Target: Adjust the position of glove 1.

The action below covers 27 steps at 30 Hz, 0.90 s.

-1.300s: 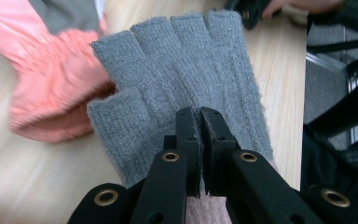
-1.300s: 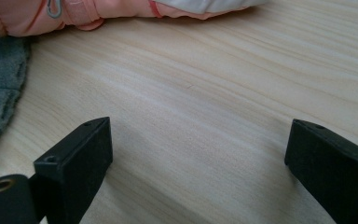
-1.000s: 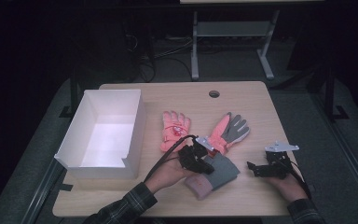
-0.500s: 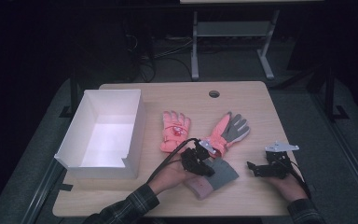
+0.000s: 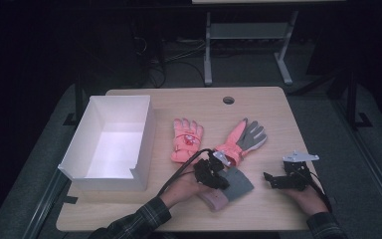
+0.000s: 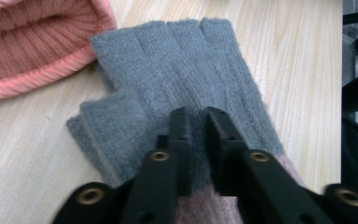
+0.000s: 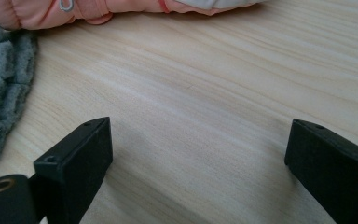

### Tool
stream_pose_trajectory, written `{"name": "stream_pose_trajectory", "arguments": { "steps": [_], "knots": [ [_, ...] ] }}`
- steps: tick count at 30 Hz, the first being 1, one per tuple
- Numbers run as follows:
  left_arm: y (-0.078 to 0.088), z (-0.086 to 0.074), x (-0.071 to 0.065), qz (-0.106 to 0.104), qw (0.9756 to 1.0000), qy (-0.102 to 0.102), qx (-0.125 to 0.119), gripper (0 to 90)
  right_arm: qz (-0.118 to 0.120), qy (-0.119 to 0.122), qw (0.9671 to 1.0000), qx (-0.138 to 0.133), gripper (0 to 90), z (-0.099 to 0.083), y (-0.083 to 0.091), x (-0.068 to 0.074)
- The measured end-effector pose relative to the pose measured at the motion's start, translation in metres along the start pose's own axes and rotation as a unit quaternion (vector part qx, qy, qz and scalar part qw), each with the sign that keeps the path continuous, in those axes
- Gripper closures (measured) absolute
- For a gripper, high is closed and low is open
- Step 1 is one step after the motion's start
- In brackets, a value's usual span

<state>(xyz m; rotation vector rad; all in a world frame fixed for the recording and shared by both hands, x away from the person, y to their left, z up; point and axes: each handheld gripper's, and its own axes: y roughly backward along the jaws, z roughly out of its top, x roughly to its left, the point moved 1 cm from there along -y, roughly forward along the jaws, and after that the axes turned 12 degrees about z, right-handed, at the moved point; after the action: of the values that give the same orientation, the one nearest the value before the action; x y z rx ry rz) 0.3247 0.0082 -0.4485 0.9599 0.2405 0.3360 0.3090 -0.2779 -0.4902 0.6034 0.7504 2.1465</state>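
A lab or recording room rather than a home: a plain light-wood office table [image 5: 199, 107] with a round cable hole [image 5: 228, 100] at 12 o'clock stands on grey carpet [image 5: 323, 114], lit from above while the surroundings stay dark. Beyond it, toward 12 o'clock, loose cables [image 5: 174, 47] lie on the floor beside the grey metal legs of a second table [image 5: 243, 35], and dark stand legs [image 5: 350, 94] rise at 2 o'clock

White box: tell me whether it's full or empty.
Empty. The high view shows the white box with a bare white floor and nothing inside.
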Motion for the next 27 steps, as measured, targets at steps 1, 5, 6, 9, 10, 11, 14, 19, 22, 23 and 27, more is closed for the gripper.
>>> {"name": "stream_pose_trajectory", "arguments": {
  "steps": [1, 5, 6, 9, 10, 11, 14, 19, 22, 23, 27],
  "knots": [
    [0.001, 0.0, -0.001, 0.002, 1.0, 0.001, -0.005, 72.9, 0.0, 0.0, 1.0, 0.0, 7.0, 0.0, 0.0, 0.0],
    [0.017, 0.001, -0.003, 0.022, 0.9993, -0.009, -0.027, 54.2, 0.0, 0.0, 1.0, 0.0, 6.9, 0.0, 0.0, 0.0],
    [0.021, 0.001, -0.003, 0.023, 0.9991, -0.006, -0.034, 49.9, -0.001, 0.0, 1.0, 0.001, 6.4, 0.0, 0.0, 0.0],
    [0.033, -0.003, -0.002, 0.027, 0.9981, 0.002, -0.055, 42.6, -0.002, -0.002, 1.0, 0.001, 6.4, 0.0, 0.0, 0.0],
    [0.036, -0.006, -0.001, 0.028, 0.9976, 0.004, -0.064, 41.0, -0.002, -0.001, 1.0, 0.001, 6.4, 0.0, 0.0, 0.0],
    [0.038, -0.008, -0.001, 0.031, 0.9973, 0.004, -0.066, 38.7, -0.002, -0.004, 1.0, 0.002, 7.1, 0.001, 0.0, 0.0],
    [0.042, -0.017, 0.001, 0.04, 0.9965, 0.011, -0.072, 33.4, -0.007, 0.006, 0.9999, 0.006, 16.2, 0.003, 0.002, 0.004],
    [0.042, -0.024, -0.004, 0.065, 0.9956, 0.032, -0.059, 17.0, -0.008, 0.027, 0.9996, 0.009, 20.5, 0.007, 0.001, 0.011],
    [0.035, -0.028, -0.01, 0.07, 0.9958, 0.032, -0.049, 13.6, -0.005, 0.024, 0.9996, 0.013, 18.9, 0.007, -0.001, 0.012],
    [0.033, -0.029, -0.01, 0.071, 0.9959, 0.029, -0.047, 13.4, -0.003, 0.024, 0.9996, 0.011, 18.8, 0.006, -0.001, 0.012],
    [0.023, -0.03, -0.012, 0.075, 0.9958, 0.035, -0.038, 13.1, 0.001, 0.021, 0.9997, 0.009, 18.5, 0.005, -0.001, 0.011]
  ]
}}
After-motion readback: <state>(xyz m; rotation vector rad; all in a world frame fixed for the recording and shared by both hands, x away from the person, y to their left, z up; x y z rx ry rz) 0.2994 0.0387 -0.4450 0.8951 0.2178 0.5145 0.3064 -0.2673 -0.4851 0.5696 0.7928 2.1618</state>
